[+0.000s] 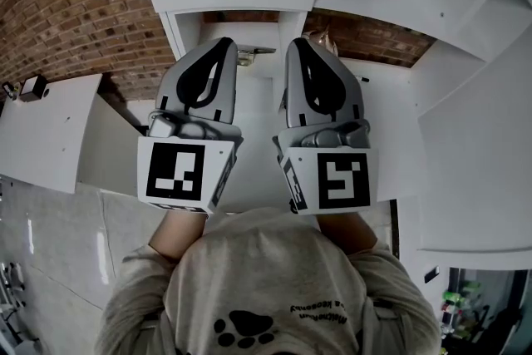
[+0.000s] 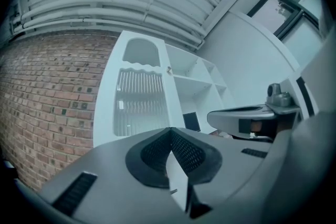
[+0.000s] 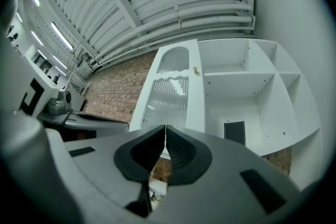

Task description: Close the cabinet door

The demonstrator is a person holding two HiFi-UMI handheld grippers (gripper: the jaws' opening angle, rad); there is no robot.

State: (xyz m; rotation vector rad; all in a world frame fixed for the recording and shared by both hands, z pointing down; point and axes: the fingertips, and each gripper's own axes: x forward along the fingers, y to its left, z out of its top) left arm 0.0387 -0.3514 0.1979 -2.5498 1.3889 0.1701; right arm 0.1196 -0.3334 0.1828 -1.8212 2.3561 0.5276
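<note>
While both tools hang side by side below the wall cabinet, I read the left gripper (image 2: 170,131) as fully pinched, pads tip to tip, with nothing in it. The right gripper (image 3: 165,131) is the same: closed and empty.

The cabinet door (image 3: 169,99), with its ribbed pane, sits at the cabinet's left end. Its knob (image 3: 195,69) is on the edge that meets the open shelves (image 3: 247,76). The door looks flush with the cabinet front. I find no gap at the knob edge, though the angle is steep.

That fits 2 stages: a door pushed home with the tools backed off, or a door that never stood open.

Notes for any contact:
- Use the closed tips as 1 blunt point.
- Land on the white frame near the knob, never on the pane.
- Push square to the front and ease off at the end so the door doesn't bounce.
- Likely risk: the tips skid on the smooth painted frame.
</note>
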